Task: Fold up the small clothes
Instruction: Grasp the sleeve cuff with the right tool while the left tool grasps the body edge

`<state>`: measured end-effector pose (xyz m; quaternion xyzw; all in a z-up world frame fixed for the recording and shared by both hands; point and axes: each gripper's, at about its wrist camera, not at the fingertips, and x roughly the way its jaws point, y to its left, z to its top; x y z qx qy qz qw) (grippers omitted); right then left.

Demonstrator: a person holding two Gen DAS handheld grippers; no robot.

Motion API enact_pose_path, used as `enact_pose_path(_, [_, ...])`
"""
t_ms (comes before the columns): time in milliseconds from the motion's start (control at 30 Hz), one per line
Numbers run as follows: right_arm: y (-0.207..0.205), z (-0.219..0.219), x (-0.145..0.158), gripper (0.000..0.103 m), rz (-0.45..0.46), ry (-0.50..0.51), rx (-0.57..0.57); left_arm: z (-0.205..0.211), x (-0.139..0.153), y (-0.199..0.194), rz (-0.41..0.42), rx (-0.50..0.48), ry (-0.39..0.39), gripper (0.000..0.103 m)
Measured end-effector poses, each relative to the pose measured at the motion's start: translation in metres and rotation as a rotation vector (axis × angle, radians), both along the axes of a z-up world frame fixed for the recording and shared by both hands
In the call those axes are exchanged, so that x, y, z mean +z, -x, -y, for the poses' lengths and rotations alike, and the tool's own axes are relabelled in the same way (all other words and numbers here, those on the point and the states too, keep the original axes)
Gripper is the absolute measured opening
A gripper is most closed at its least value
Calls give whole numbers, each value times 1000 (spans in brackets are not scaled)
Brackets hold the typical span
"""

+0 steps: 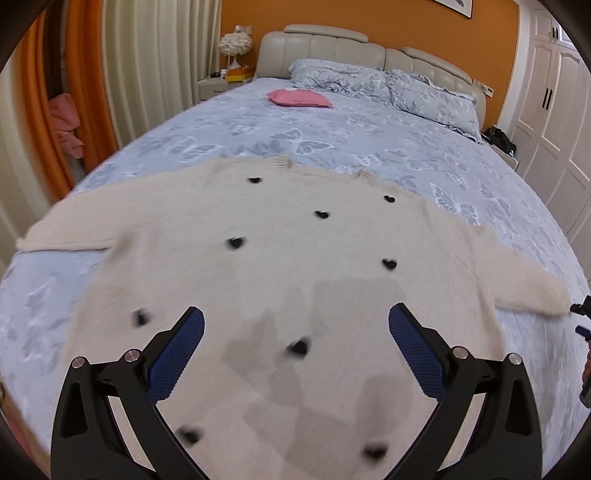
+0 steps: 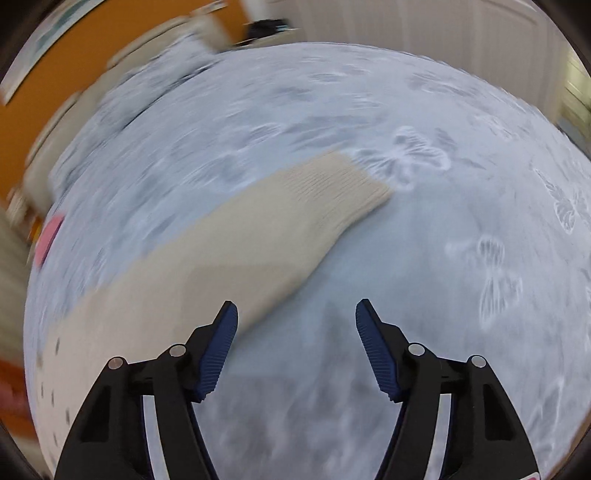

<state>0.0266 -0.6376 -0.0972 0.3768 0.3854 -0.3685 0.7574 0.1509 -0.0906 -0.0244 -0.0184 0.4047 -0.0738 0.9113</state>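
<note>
Here the cream sweater (image 1: 280, 273) lies flat on the bed (image 1: 332, 133), neck toward the headboard, sleeves stretched sideways; left gripper (image 1: 295, 325) and right gripper (image 2: 296, 317) jaws apart, empty.

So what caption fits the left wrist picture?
Open left gripper above a cream sweater spread flat on the bed.

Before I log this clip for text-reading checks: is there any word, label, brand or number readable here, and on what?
None can be read.
cream sweater: only black heart shapes, no lettering.
bedspread: butterfly print only.
framed picture on the orange wall: cropped, nothing legible.
Right wrist view: too blurred for any text.
</note>
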Motion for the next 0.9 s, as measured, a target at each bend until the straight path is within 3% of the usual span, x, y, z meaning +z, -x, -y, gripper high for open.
enact_pose_path(100, [-9, 33, -19, 63, 6, -28, -54, 12, -15, -24, -7, -6, 23, 98])
enact_pose_path(200, [-18, 46, -31, 53, 12, -12, -70, 16, -29, -39, -20, -12, 43, 98])
enact_pose_path(267, [-25, 49, -30, 16, 26, 16, -45, 14, -36, -44, -33, -9, 56, 98])
enact_pose_path(300, [-29, 51, -27, 10, 44, 16, -34, 14, -37, -47, -42, -13, 60, 98])
enact_pose_path(467, [-46, 28, 33, 9, 213, 112, 20, 8, -29, -56, -21, -10, 64, 98])
enact_pose_path(600, [-86, -32, 107, 9, 394, 143, 199, -7, -20, -63, -23, 21, 123, 98])
enact_pose_path(700, [-139, -108, 159, 9, 490, 154, 424, -23, -14, -67, -16, 53, 160, 98])
enact_pose_path(800, [-195, -193, 181, 9, 514, 123, 640, -42, -10, -71, -13, 93, 209, 98])
enact_pose_path(900, [-250, -282, 172, 10, 474, 90, 825, -64, -8, -76, -12, 135, 269, 98])
